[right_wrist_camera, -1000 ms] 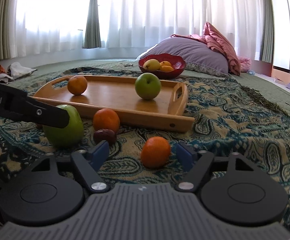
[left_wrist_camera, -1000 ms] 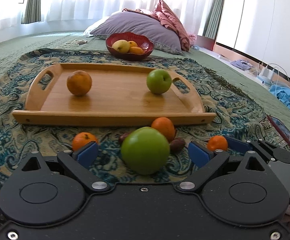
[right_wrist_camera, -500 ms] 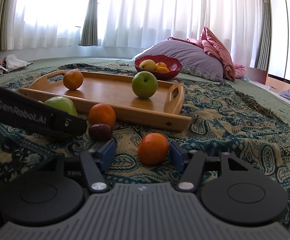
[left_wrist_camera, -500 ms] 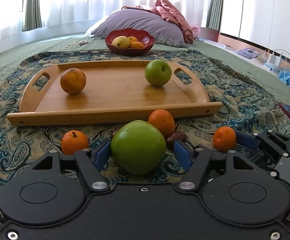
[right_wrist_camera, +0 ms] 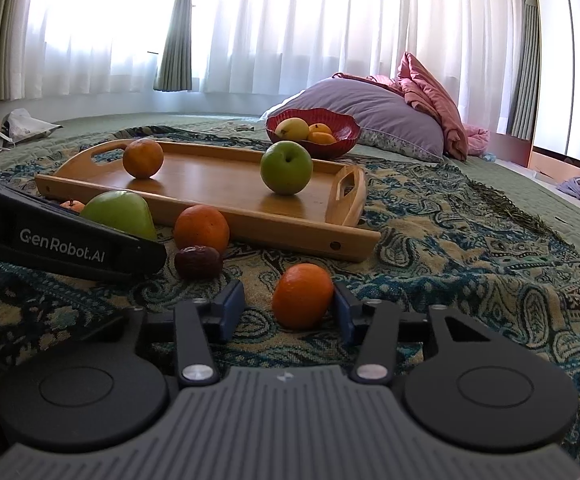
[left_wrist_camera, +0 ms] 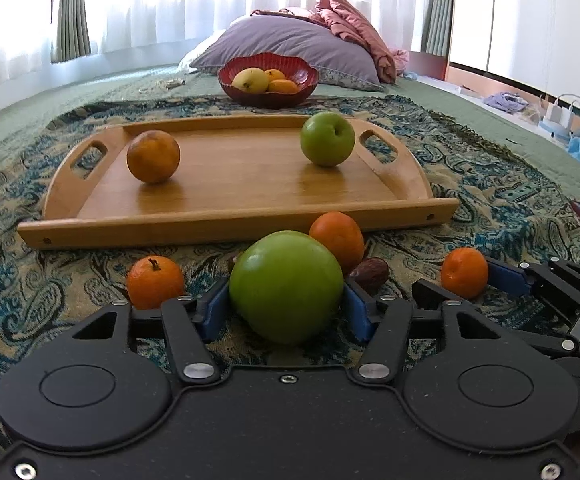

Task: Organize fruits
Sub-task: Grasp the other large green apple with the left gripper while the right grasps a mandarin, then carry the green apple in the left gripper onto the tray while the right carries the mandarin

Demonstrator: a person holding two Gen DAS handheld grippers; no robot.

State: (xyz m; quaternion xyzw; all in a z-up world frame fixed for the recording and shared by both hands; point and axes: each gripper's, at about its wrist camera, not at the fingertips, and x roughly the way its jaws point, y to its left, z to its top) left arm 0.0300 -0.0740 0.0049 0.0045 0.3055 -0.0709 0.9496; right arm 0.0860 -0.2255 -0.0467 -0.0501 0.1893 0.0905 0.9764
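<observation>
A dark date (left_wrist_camera: 370, 274) sits half-hidden behind the green apple (left_wrist_camera: 285, 286).

1. I read "GenRobot.AI" in white letters on the black side of the left gripper (right_wrist_camera: 69, 246), which lies just left of the dark brown date (right_wrist_camera: 198, 262).
2. I find nothing else legible.

apple (left_wrist_camera: 285, 286): green
mandarin (right_wrist_camera: 302, 295): orange
tray (left_wrist_camera: 225, 224): honey wood
bowl (left_wrist_camera: 267, 98): dark red
blanket (right_wrist_camera: 470, 240): teal-and-tan paisley
gripper pads (left_wrist_camera: 213, 310): blue
pillow (right_wrist_camera: 370, 120): lilac
</observation>
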